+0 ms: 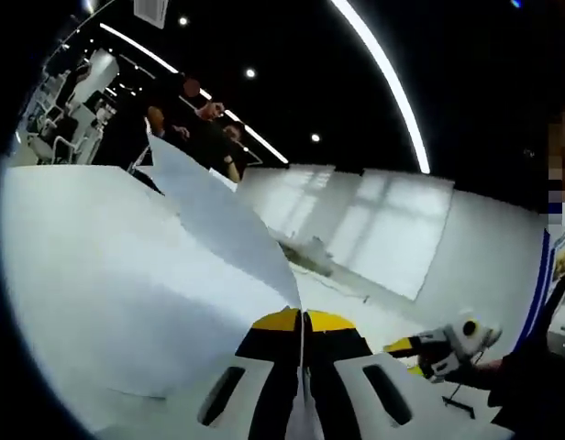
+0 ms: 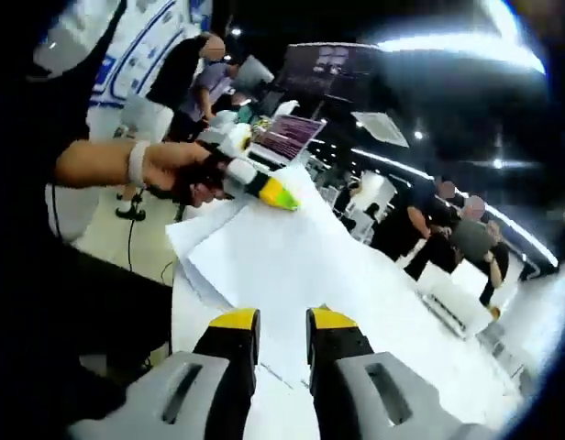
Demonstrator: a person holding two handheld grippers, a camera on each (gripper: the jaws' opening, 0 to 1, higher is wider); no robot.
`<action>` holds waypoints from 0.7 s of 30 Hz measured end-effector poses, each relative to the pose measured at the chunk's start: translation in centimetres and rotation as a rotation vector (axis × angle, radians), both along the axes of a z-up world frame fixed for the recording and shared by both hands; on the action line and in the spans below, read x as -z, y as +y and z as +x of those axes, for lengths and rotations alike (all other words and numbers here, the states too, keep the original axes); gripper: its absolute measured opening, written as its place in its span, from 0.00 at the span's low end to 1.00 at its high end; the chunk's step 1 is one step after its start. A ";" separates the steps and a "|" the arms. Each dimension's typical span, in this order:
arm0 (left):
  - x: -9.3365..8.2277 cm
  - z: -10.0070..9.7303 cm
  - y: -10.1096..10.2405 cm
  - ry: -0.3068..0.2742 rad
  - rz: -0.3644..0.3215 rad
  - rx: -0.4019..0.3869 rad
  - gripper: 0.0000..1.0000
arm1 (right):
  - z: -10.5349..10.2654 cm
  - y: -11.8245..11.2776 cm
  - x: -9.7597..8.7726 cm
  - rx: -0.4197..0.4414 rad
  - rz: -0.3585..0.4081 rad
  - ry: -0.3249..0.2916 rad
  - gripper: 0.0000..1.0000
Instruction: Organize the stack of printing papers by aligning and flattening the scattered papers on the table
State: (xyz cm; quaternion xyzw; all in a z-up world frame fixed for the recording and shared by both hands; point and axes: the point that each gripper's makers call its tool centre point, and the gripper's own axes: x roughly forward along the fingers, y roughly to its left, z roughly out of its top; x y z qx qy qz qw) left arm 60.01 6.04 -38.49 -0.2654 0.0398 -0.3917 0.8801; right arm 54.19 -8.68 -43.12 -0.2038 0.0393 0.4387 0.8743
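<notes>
Open air above the white table (image 2: 429, 357) — room to pass over the flat papers (image 2: 282, 266). Blocked at their far edge by the left gripper (image 2: 281, 194) and the hand (image 2: 177, 170) holding it. A lifted sheet (image 1: 218, 215) rearing up ahead of the left jaws — bystanders (image 2: 438, 229) beyond the table.

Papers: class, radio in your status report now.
Left tongs shut on a lifted sheet. Right tongs open over the paper stack. Nothing blocking.
</notes>
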 end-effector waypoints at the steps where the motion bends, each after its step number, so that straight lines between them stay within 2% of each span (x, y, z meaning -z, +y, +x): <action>1: 0.1 0.0 0.1 0.004 0.001 0.000 0.06 | 0.4 -0.5 0.1 0.014 0.020 0.025 0.18; 4: 0.4 0.0 0.2 0.007 0.004 -0.005 0.06 | 2.4 -3.0 0.8 0.090 0.090 0.107 0.18; 6: 0.6 0.0 0.3 0.007 0.012 -0.009 0.06 | 3.6 -4.5 1.4 0.139 0.141 0.189 0.19; 8: 0.7 0.0 0.3 0.006 0.019 -0.011 0.06 | 4.4 -5.3 1.8 0.159 0.138 0.199 0.19; 10: 0.7 0.0 0.4 0.005 0.018 -0.010 0.06 | 5.2 -6.3 2.0 0.176 0.100 0.167 0.19; 14: 1.0 0.1 0.7 0.013 0.018 -0.013 0.06 | 7.9 -8.8 1.9 0.214 -0.145 -0.051 0.19; 16: 1.1 0.2 0.7 0.018 0.011 -0.013 0.06 | 8.7 -9.0 2.1 0.213 -0.208 -0.085 0.17; 18: 1.2 0.2 0.8 0.022 0.010 -0.016 0.06 | 9.1 -9.0 2.2 0.210 -0.221 -0.089 0.17; 21: 1.3 0.3 0.8 0.027 0.008 -0.015 0.06 | 9.7 -8.8 2.3 0.187 -0.328 -0.164 0.17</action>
